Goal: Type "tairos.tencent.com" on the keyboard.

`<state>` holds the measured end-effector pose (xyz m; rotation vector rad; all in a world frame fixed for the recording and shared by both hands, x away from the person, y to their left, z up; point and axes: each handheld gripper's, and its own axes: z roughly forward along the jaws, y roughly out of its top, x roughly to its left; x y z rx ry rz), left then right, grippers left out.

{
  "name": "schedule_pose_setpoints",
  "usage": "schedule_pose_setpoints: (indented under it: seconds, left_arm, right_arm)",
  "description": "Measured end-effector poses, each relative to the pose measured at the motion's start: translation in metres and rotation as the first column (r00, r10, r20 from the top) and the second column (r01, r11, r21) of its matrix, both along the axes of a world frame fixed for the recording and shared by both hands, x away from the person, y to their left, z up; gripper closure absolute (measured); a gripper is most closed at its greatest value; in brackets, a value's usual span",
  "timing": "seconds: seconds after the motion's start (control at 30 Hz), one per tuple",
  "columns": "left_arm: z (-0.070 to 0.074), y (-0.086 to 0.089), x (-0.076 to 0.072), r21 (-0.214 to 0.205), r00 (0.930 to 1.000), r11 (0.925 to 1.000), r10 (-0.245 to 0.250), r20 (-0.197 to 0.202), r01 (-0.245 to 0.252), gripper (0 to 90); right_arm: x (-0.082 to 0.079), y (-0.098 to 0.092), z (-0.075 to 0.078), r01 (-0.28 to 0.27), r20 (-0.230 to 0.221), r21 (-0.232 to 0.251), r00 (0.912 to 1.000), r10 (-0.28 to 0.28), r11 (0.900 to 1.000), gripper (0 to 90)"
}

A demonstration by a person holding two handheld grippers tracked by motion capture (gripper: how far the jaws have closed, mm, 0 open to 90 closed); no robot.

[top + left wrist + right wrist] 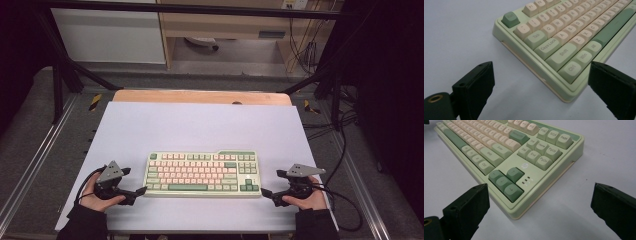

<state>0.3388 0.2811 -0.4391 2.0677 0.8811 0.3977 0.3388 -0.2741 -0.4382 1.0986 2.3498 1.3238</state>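
Wooden desk (225,22) beyond grey floor (30,125)

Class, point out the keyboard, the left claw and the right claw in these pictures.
keyboard (202,174), high view, on its middle keys.
left claw (141,191), high view, between its fingertips.
right claw (266,193), high view, between its fingertips.

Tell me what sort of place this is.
Probably a lab or workshop recording bench: a white-covered table inside a black frame, loose cables behind, and a lone keyboard laid out between two handheld grippers.

My keyboard (202,174) is smooth, slightly glossy plastic on a matt white sheet (200,125); bare wood (200,96) behind the sheet.
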Motion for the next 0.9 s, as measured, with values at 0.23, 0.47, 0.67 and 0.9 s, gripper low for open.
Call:
schedule_pose_setpoints:
  seconds: [0.23,0.47,0.67,0.9]
  left_arm:
    - [0.001,-0.002,-0.001,0.002,1.0000,1.0000,0.004,-0.001,-0.004,7.6]
    - [0.003,-0.005,-0.002,0.003,0.9999,1.0000,0.009,0.009,-0.009,7.9]
    - [0.006,-0.009,-0.002,0.004,0.9996,0.9997,0.025,0.015,-0.025,8.4]
    - [0.014,-0.021,-0.003,0.009,0.9988,0.9992,0.038,0.029,-0.039,9.7]
  right_arm:
    - [0.000,0.000,0.000,0.000,0.002,0.001,1.0000,0.000,1.0000,2.5]
    - [0.000,0.000,0.000,0.000,-0.003,-0.004,1.0000,0.000,1.0000,2.5]
    - [0.000,0.000,0.000,-0.001,-0.002,-0.003,1.0000,0.001,1.0000,2.5]
    - [-0.001,-0.001,0.001,0.004,0.000,0.001,1.0000,-0.004,1.0000,2.6]
